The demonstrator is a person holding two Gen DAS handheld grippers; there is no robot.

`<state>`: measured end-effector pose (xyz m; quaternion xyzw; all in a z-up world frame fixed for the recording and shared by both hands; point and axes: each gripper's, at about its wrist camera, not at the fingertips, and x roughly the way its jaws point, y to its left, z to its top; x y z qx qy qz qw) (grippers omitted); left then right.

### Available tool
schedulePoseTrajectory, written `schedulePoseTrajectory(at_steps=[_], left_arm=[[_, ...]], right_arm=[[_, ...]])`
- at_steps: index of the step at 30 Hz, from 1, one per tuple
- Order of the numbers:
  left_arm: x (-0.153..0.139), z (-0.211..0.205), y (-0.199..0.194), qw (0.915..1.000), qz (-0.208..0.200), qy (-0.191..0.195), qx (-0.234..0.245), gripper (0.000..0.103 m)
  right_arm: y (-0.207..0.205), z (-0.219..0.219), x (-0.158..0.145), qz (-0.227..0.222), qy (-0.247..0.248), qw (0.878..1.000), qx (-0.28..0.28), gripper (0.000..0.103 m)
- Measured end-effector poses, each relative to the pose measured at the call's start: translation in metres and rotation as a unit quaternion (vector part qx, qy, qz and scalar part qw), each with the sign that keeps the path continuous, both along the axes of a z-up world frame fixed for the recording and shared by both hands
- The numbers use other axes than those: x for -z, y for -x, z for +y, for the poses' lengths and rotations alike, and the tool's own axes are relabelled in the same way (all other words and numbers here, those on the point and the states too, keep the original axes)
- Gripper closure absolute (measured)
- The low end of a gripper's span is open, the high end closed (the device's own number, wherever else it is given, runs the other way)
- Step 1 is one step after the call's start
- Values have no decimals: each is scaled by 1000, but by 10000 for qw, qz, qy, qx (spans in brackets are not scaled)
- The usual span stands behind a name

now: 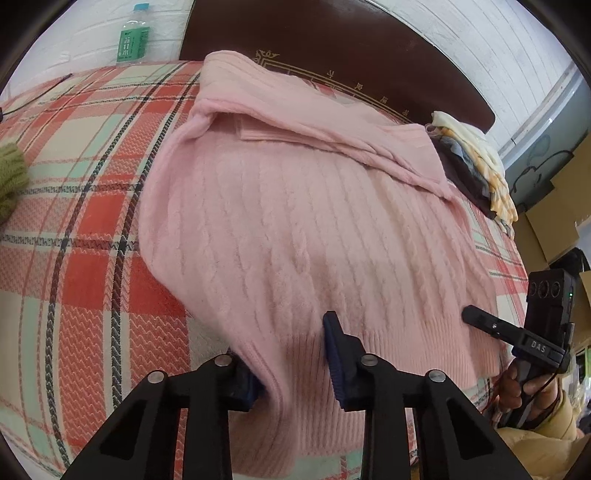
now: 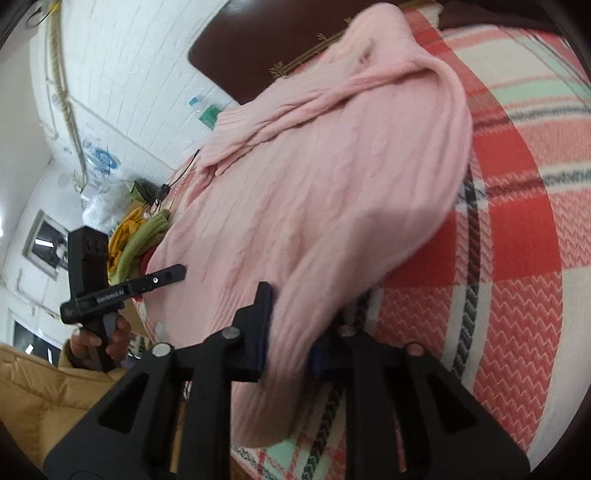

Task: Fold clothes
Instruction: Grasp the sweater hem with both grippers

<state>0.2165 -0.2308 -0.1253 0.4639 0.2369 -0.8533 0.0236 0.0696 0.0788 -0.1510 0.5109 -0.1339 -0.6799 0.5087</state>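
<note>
The left claw point(image 1: 295, 354) is clamped on the near hem of the pink cable-knit sweater point(image 1: 295, 206); the right claw point(image 2: 295, 328) pinches the same hem further right. The sweater lies on the plaid bed cover point(image 1: 81, 206), its sleeves folded across the far end. A water bottle point(image 1: 133, 35) stands far left, folded clothes point(image 1: 476, 166) far right.
</note>
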Motion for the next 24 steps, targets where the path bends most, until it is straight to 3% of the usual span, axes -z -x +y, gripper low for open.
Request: schedulePoseTrajectory(at_steps=[11, 15, 18, 20, 21, 24], left_arm=[[2, -10, 1, 9990, 52, -447, 51, 86], [4, -14, 1, 9979, 65, -640, 81, 84], [6, -17, 1, 9965, 87, -820, 149, 76], [6, -18, 0, 9955, 101, -925, 188, 73], [7, -19, 0, 9949, 106, -981, 198, 73], [9, -20, -1, 9930, 122, -1153, 222, 71]], right_arm=[[14, 18, -6, -753, 837, 9934, 235, 88], [14, 19, -9, -739, 856, 9933, 225, 88], [11, 20, -8, -723, 776, 9942, 180, 88], [8, 21, -7, -703, 694, 9950, 156, 83], [7, 22, -6, -694, 653, 9953, 144, 73], [3, 23, -5, -644, 540, 9964, 89, 63]])
